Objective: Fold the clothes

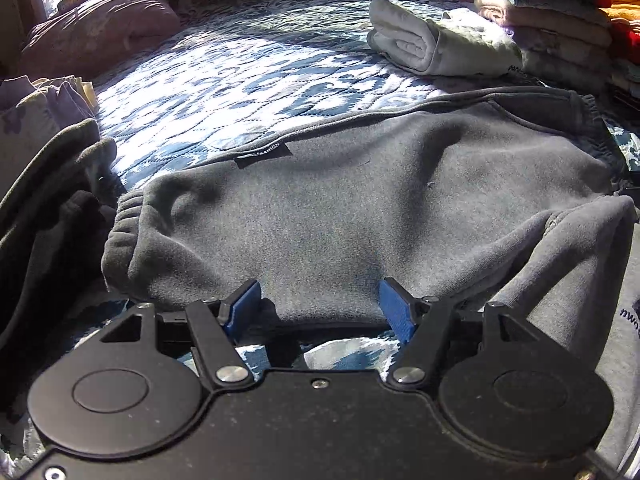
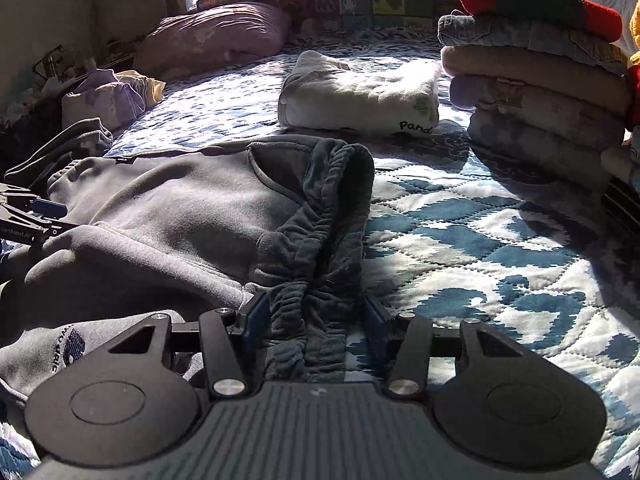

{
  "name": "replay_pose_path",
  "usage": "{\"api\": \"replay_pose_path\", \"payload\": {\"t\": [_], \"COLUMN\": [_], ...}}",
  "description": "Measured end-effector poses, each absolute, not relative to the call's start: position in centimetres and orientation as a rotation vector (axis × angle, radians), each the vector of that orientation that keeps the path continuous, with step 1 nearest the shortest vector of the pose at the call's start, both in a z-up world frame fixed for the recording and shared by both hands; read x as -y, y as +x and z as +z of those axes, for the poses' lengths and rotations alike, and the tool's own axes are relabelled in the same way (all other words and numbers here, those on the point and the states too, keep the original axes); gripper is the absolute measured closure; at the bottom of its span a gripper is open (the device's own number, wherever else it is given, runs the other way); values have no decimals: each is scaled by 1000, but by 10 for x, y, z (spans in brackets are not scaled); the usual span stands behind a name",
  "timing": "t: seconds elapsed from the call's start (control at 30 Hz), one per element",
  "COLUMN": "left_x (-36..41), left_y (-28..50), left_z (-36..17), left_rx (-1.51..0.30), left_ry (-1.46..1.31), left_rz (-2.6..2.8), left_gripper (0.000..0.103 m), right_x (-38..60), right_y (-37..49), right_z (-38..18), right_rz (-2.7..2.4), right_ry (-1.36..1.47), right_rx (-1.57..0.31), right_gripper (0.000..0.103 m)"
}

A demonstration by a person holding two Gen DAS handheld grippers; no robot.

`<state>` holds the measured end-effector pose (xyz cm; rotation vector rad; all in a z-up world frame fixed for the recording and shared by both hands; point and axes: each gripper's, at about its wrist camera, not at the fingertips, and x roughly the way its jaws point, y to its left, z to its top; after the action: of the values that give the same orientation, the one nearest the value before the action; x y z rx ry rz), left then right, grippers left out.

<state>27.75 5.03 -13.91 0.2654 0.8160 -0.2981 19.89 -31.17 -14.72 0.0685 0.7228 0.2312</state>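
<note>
Sweatpants (image 1: pixel 360 208): grey fleece, folded lengthwise, rumpled | left tongs (image 1: pixel 320 304): wide | right tongs (image 2: pixel 312 320): wide, straddling waistband (image 2: pixel 332 216)

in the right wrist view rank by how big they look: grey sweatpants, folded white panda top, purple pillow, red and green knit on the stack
1. grey sweatpants, though nearness to the camera inflates them
2. folded white panda top and purple pillow: they look alike, and the pillow lies farther back, so no ranking
3. red and green knit, smallest
</note>
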Motion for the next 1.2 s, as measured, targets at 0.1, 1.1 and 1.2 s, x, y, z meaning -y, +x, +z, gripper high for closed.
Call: {"api": "replay_pose_path", "payload": {"t": [0.1, 1.1, 1.2], "left_x": [-47, -172, -170], "left_y": [270, 152, 131], "left_z": [-134, -123, -91], "left_rx": [-775, -690, -442], "left_ry": [261, -236, -200], "left_rz": [-263, -26, -42], "left_gripper": [38, 77, 77], "right_x": [318, 342, 360], "right_y": [185, 175, 165], "right_z": [-136, -159, -147], "right_rz": [229, 379, 404], "right_ry": [110, 521, 586], "right_rx": [-637, -666, -607], "right_gripper": [54, 88, 96]}}
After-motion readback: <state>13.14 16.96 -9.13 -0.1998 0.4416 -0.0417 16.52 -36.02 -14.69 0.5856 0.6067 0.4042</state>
